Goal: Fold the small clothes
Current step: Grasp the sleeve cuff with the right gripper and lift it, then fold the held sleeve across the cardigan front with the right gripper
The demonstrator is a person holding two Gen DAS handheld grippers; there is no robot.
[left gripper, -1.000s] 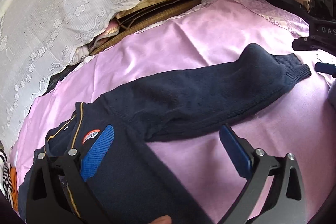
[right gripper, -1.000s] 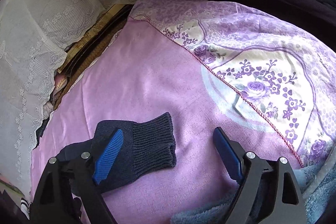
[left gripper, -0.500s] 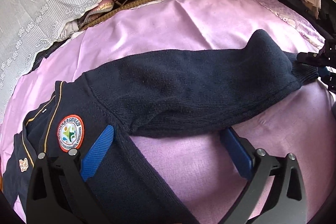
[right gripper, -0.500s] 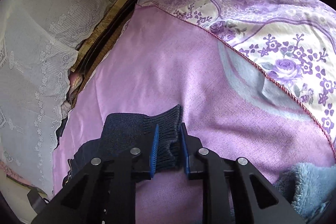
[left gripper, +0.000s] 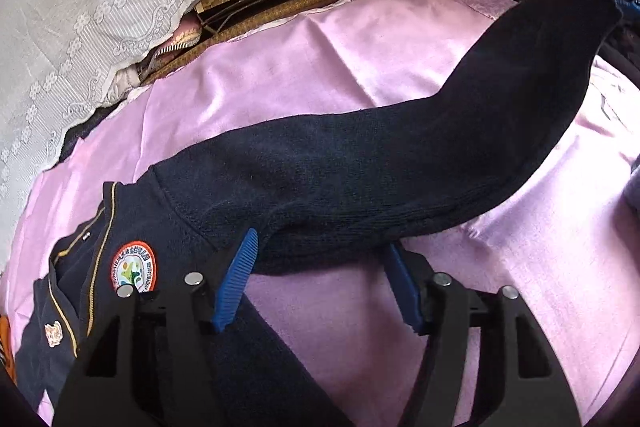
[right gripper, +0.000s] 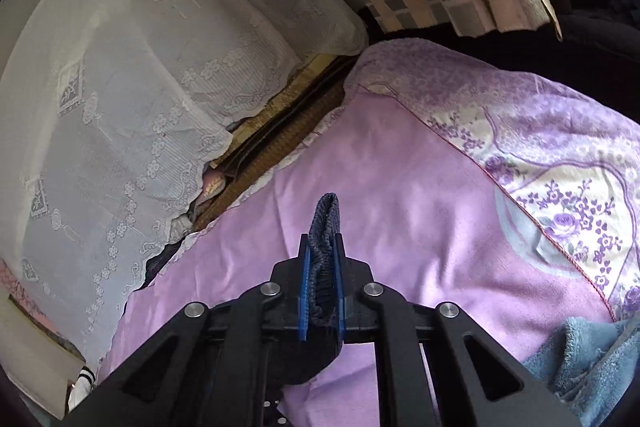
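Pink sheet (left gripper: 360, 59); right-wrist view alone shows jaws pinching sleeve cuff (right gripper: 326, 223).

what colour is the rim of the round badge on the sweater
Orange-red around the badge on the sweater; clearest in the left wrist view.

Both grippers (left gripper: 320, 279) (right gripper: 322, 291): black frames, ribbed blue pads (left gripper: 236, 283), silver screws (left gripper: 194, 278).

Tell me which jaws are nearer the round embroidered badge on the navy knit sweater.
Left. The left gripper sits just beside the round embroidered badge; the right gripper holds the ribbed cuff at the sleeve's far end.
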